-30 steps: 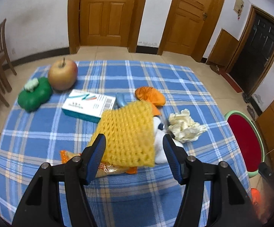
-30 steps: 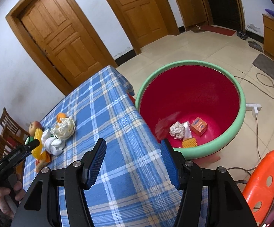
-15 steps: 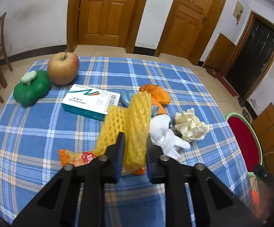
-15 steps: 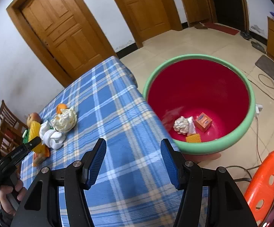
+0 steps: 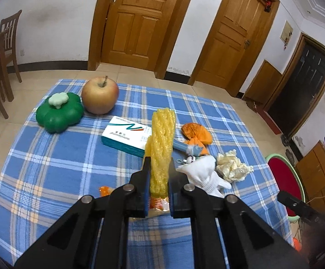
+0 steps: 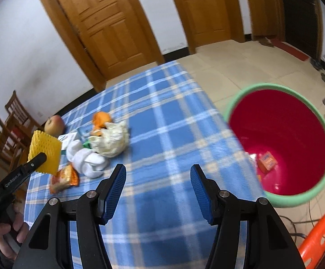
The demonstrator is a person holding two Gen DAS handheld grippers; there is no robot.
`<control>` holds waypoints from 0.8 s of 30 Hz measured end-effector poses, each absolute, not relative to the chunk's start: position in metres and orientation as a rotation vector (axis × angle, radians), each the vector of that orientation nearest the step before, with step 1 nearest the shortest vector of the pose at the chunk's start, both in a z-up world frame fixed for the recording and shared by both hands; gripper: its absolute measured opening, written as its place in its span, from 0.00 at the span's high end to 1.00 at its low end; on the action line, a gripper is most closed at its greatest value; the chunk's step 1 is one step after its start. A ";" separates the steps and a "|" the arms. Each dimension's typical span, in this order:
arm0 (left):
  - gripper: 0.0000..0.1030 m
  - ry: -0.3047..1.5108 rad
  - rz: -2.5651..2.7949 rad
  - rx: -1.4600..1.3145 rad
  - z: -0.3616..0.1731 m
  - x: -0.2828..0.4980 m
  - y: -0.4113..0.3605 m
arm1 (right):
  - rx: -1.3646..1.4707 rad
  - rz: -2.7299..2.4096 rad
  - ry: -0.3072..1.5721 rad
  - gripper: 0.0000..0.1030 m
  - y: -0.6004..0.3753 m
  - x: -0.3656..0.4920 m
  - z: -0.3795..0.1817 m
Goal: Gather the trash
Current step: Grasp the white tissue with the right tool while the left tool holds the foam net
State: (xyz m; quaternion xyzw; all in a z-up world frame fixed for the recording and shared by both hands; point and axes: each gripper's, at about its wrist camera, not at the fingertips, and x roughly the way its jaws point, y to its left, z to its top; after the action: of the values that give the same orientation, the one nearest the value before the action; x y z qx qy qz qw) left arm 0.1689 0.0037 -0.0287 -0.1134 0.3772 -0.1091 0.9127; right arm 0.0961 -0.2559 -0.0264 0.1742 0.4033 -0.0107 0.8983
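The left gripper (image 5: 158, 168) is squeezing the yellow foam net (image 5: 162, 143), lifted above the table (image 5: 50, 168); the right gripper (image 6: 158, 179) is hanging wide open and empty. Next, I judge, carrying it to the red bin (image 6: 281, 148).

The bench (image 5: 50, 168) wore a blue plaid cloth with white and tan lines. The foam net (image 5: 161, 139) was yellow, the apple (image 5: 100, 98) reddish-yellow, the pepper toy (image 5: 59, 114) green, the sock (image 5: 204, 174) white, and the tub (image 6: 297, 148) red inside with a green rim.
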 end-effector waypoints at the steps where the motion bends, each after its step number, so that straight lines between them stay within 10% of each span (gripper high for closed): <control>1: 0.89 0.777 -0.224 -0.242 -0.030 0.170 0.006 | 0.356 -0.010 0.840 0.41 -0.250 0.101 -0.027; 21: 0.90 0.789 -0.310 -0.296 -0.057 0.182 0.014 | 0.434 0.031 0.913 0.41 -0.202 0.182 -0.063; 24: 0.90 0.784 -0.314 -0.297 -0.058 0.182 0.014 | 0.428 0.027 0.909 0.58 -0.203 0.184 -0.066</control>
State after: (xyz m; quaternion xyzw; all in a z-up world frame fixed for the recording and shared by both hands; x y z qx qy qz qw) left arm 0.1823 0.0145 -0.0579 -0.1434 0.3791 -0.1519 0.9015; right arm 0.1836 -0.2035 -0.0659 0.2053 0.4357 0.0130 0.8762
